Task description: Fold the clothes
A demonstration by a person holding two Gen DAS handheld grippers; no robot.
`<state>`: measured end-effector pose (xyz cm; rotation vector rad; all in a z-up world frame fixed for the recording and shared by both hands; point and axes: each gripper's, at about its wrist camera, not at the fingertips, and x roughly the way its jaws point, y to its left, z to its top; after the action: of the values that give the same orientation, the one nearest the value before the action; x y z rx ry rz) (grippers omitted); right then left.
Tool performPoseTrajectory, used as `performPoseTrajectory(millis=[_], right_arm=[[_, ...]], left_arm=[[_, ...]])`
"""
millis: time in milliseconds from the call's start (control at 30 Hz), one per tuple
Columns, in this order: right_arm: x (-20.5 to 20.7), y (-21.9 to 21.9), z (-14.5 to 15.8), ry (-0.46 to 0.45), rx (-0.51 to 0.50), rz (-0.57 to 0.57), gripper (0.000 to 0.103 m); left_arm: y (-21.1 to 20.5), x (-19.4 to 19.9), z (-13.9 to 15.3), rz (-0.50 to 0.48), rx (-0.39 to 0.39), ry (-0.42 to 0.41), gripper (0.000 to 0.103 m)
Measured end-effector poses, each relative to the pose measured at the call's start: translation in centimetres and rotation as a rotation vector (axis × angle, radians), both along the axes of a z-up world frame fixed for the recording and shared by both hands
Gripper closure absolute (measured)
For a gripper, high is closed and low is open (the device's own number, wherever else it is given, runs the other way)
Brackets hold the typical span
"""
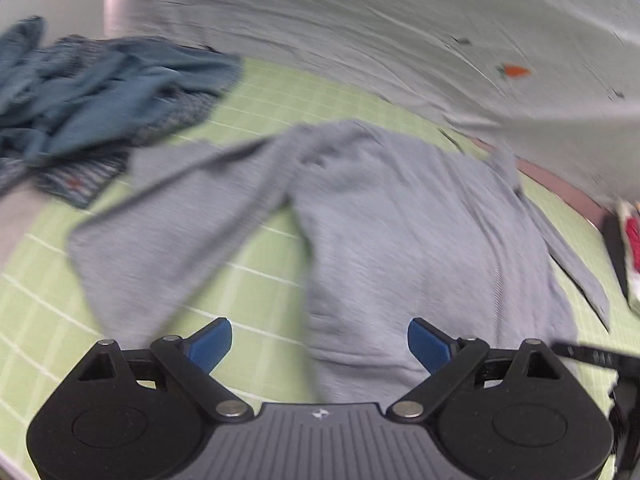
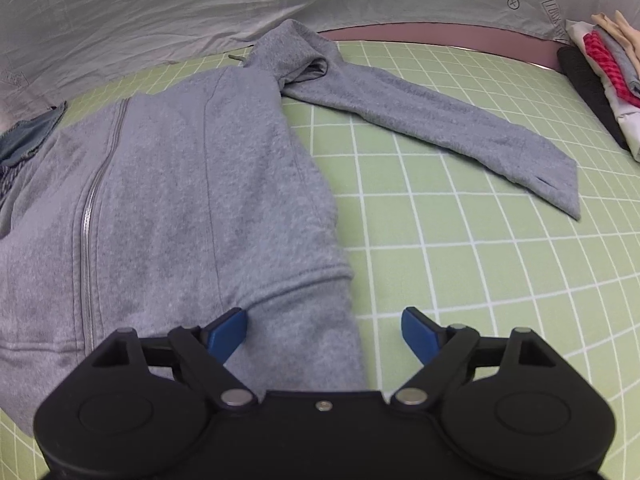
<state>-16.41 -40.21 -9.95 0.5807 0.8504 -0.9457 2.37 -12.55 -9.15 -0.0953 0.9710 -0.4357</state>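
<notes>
Grey zip jacket point(image 2: 168, 200) lies flat on green grid mat point(image 2: 460, 260), sleeves spread. Left hand-held gripper point(image 1: 320, 344) gapes wide, empty. Right hand-held gripper point(image 2: 324, 334) also spread apart, straddling the hem, pads not pressing.

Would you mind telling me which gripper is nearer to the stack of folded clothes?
Right. The right gripper is at the jacket's hem, the stack ahead to its right; the left gripper sits farther across the jacket.

Left black two-finger gripper with blue pads point(image 1: 320, 342): jaws wide apart, nothing clamped. Right black two-finger gripper with blue pads point(image 2: 324, 332): jaws spread, pads pressing nothing.
</notes>
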Motion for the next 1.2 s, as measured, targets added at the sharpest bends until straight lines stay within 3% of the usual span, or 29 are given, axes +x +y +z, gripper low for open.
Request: performPoseTrajectory(millis=[67, 100, 133, 167, 200, 233, 333, 433, 500, 567, 633, 667, 700, 767, 833, 900, 1033, 1200], right_arm=[[0.1, -0.4, -0.1, -0.03, 0.009, 0.017, 0.023], [0.1, -0.6, -0.1, -0.054, 0.023, 0.032, 0.032], [0.1, -0.7, -0.1, -0.084, 0.034, 0.051, 0.053], [0.1, -0.7, 0.0, -0.106, 0.043, 0.071, 0.075], [0.0, -0.5, 0.2, -0.117, 0.047, 0.093, 0.087], [0.0, -0.1, 0.4, -0.123, 0.043, 0.115, 0.092], [-1.1, 2.2, 2.9, -0.133, -0.017, 0.177, 0.094], [-3.9, 5.0, 6.4, -0.187, -0.062, 0.189, 0.094], [-5.1, 6.6, 6.3, -0.138, -0.047, 0.213, 0.092], [-5.6, 7.2, 4.1, -0.052, 0.022, 0.224, 0.08], [-6.0, 7.3, 2.1, 0.017, 0.075, 0.185, 0.076], [-6.3, 7.3, 1.9, 0.01, 0.081, 0.168, 0.069], [-6.6, 7.2, 2.3, -0.013, 0.074, 0.157, 0.067], [-6.9, 6.8, 3.1, -0.04, 0.043, 0.136, 0.055], [-7.2, 5.7, 3.5, -0.046, 0.016, 0.108, 0.052], [-7.7, 4.3, 3.6, -0.057, 0.001, 0.071, 0.05], [-8.3, 1.6, 3.5, -0.08, -0.029, -0.005, 0.042], [-8.2, -1.5, 3.4, -0.07, -0.064, -0.058, 0.042]], left_arm=[[-0.7, -0.1, -0.5, 0.007, -0.014, 0.028, 0.013], [-0.9, -0.1, -0.7, 0.011, -0.026, 0.051, 0.033], [-1.1, 0.0, -1.0, 0.015, -0.038, 0.074, 0.049], [-1.3, 0.0, -1.2, 0.019, -0.05, 0.096, 0.082], [-1.5, 0.0, -1.4, 0.022, -0.062, 0.119, 0.087], [-1.6, -0.4, -0.8, 0.015, -0.065, 0.106, 0.088], [-0.7, -2.5, 1.9, -0.012, -0.092, 0.072, 0.089], [0.9, -4.6, 3.8, -0.006, -0.115, 0.092, 0.087], [1.3, -5.5, 1.9, 0.025, -0.032, 0.145, 0.075], [1.1, -5.8, 0.1, 0.06, 0.072, 0.191, 0.075], [1.0, -5.9, -0.7, 0.097, 0.131, 0.202, 0.064], [1.1, -5.9, -0.2, 0.117, 0.128, 0.183, 0.053], [1.2, -5.9, 0.2, 0.137, 0.124, 0.164, 0.035], [1.2, -5.5, 0.9, 0.179, 0.121, 0.131, 0.018], [0.8, -4.7, 1.3, 0.217, 0.129, 0.117, 0.018], [0.0, -3.7, 1.5, 0.244, 0.156, 0.114, 0.01], [-1.6, -2.5, 0.9, 0.202, 0.198, 0.136, 0.006], [-3.5, -1.2, -0.1, 0.181, 0.244, 0.159, 0.005]])
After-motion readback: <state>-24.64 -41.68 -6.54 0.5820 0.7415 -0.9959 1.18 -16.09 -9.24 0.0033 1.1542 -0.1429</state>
